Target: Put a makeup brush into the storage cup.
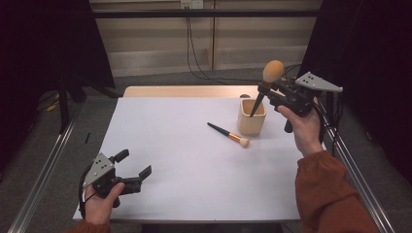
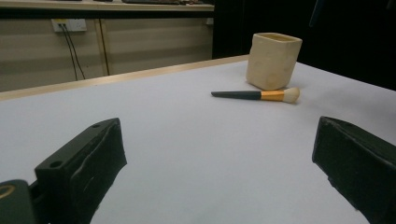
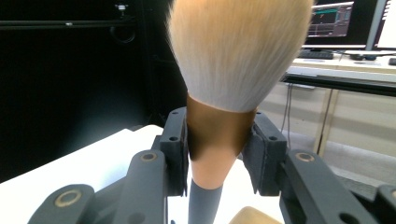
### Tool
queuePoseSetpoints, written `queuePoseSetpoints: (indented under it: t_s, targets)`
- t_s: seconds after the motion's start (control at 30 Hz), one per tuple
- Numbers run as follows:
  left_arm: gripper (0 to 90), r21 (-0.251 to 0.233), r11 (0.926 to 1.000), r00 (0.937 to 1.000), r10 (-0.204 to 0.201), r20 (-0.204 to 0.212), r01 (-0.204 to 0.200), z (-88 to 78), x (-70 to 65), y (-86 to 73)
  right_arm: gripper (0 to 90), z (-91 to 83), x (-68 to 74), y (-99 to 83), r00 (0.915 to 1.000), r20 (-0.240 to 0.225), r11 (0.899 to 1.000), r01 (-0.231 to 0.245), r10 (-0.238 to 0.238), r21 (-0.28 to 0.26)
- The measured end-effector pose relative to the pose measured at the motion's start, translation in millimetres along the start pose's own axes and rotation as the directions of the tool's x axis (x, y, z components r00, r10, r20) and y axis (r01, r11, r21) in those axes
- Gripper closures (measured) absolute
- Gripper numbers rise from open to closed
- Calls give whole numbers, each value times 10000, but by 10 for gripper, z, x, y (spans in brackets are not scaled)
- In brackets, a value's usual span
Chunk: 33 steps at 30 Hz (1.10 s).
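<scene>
Nearest the person, well short of the cream square holder (image 1: 252, 117), the left gripper (image 1: 135, 171) is held released over the white table (image 1: 184, 160), nothing between its jaws. Just beside the holder, on its near side, a small makeup brush (image 1: 228, 134) lies flat. Above the holder, the large powder brush (image 1: 266, 81) is clenched by the right gripper (image 3: 218, 144) at its copper ferrule, handle tip pointed into the opening. The brush is judged light, its bristles soft and its handle slippery; the stiff ferrule is judged the best hold.
</scene>
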<state>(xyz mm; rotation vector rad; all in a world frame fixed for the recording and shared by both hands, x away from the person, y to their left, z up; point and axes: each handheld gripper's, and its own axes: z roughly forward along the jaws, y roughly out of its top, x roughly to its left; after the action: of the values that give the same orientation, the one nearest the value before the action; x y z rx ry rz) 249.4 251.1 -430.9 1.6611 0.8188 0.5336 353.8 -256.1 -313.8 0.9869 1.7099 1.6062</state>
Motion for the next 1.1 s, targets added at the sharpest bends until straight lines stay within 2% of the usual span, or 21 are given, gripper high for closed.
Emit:
queuePoseSetpoints:
  t_s: [0.2, 0.4, 1.1]
  targets:
    - [23, 19, 10000, 9999, 94, 87, -94, -1, -14, 5, 639, 125, -77, 17, 9989, 445, 9998, 128, -122, -141]
    - [24, -13, 10000, 10000, 33, 40, -33, -14, 0, 9, 639, 245, -155, -12, 9970, 748, 9998, 206, -212, 77]
    - [24, 10, 10000, 10000, 44, 0, -44, -16, 5, 3, 639, 351, -305, -353, 9948, 1019, 9978, -4, -65, 669]
